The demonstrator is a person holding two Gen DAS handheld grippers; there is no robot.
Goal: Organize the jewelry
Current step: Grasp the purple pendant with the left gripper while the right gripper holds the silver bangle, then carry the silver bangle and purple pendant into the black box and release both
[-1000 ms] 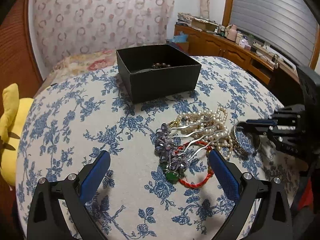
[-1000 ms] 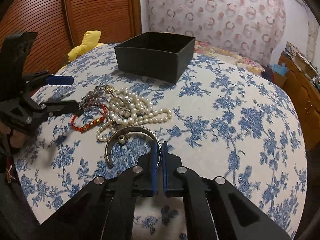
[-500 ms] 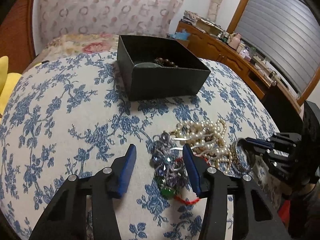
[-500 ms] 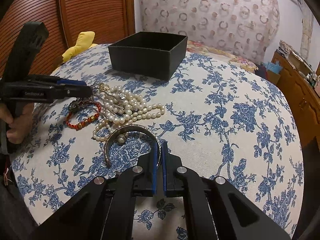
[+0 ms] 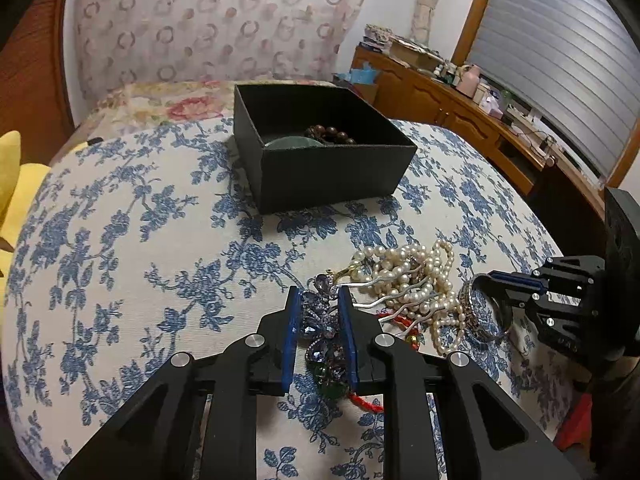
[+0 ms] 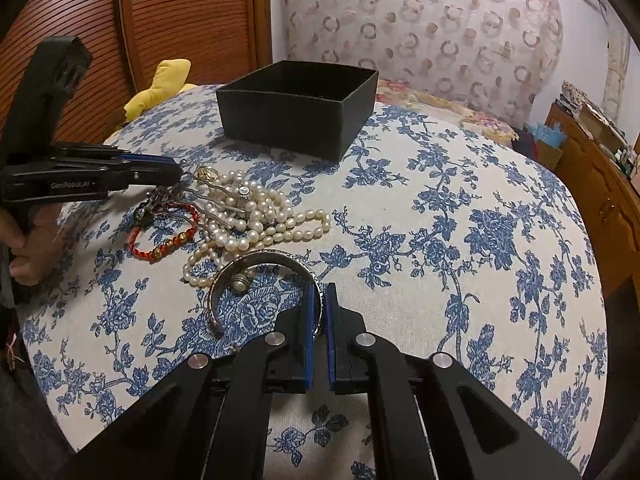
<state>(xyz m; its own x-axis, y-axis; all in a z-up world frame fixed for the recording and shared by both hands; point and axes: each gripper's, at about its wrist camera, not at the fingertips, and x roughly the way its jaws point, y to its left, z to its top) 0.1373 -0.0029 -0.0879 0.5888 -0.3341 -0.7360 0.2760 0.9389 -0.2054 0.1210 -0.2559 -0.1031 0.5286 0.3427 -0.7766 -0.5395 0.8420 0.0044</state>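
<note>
My left gripper [image 5: 318, 294] is closing on a purple crystal hair comb [image 5: 320, 326], and its blue pads press the ornament from both sides at the near edge of the jewelry pile. From the right wrist view the left gripper [image 6: 172, 170] reaches in from the left. My right gripper [image 6: 321, 288] is shut on the rim of a silver bangle [image 6: 256, 258] that lies on the cloth. A pearl necklace [image 6: 256, 216] and a red cord bracelet [image 6: 168, 242] lie tangled between the two. The open black box [image 5: 332, 172] behind the pile holds a brown bead bracelet [image 5: 330, 134].
A blue floral cloth [image 6: 460, 240] covers the round table. A yellow plush toy [image 6: 160, 88] lies off the far left edge. A wooden cabinet [image 5: 460, 108] with clutter runs along the right wall. A person's hand [image 6: 24, 248] holds the left gripper's handle.
The left gripper's jaws have gone from wide open to closed around the purple hair comb, and it has turned slightly toward the box. The right gripper keeps still on the bangle.
</note>
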